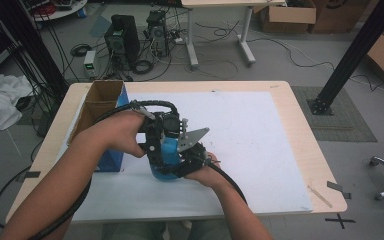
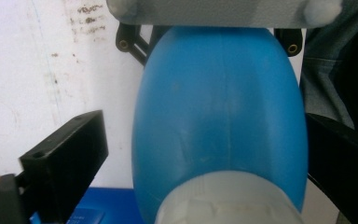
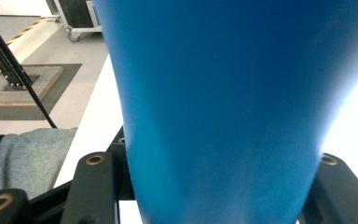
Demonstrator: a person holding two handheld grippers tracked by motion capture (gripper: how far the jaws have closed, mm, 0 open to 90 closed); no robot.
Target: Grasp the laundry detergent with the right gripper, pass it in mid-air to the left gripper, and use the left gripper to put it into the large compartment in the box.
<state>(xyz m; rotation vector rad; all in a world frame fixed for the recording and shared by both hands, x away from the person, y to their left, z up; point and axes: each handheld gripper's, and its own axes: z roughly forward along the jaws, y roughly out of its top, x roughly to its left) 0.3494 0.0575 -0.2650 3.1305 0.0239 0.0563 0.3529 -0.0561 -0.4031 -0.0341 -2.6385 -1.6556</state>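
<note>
A blue plastic bottle (image 1: 166, 156) with a white cap (image 2: 228, 200) stands on the white mat (image 1: 260, 140) near the middle of the table. My right gripper (image 1: 192, 156) comes in low from the right and is shut on the bottle's body (image 3: 214, 93), a black jaw pressed on each side. My left gripper (image 1: 161, 131) reaches down over the top of the bottle. In the left gripper view its jaws straddle the bottle (image 2: 219, 107) around the cap. The left jaw stands off it with a gap, and the right jaw sits at its edge, so this gripper is open.
An open cardboard box (image 1: 102, 100) with a blue side stands at the table's left, close to my left forearm. The mat's right half (image 1: 280, 165) lies bare. A black post (image 1: 360, 50), computer towers (image 1: 122, 37) and cables stand on the floor beyond.
</note>
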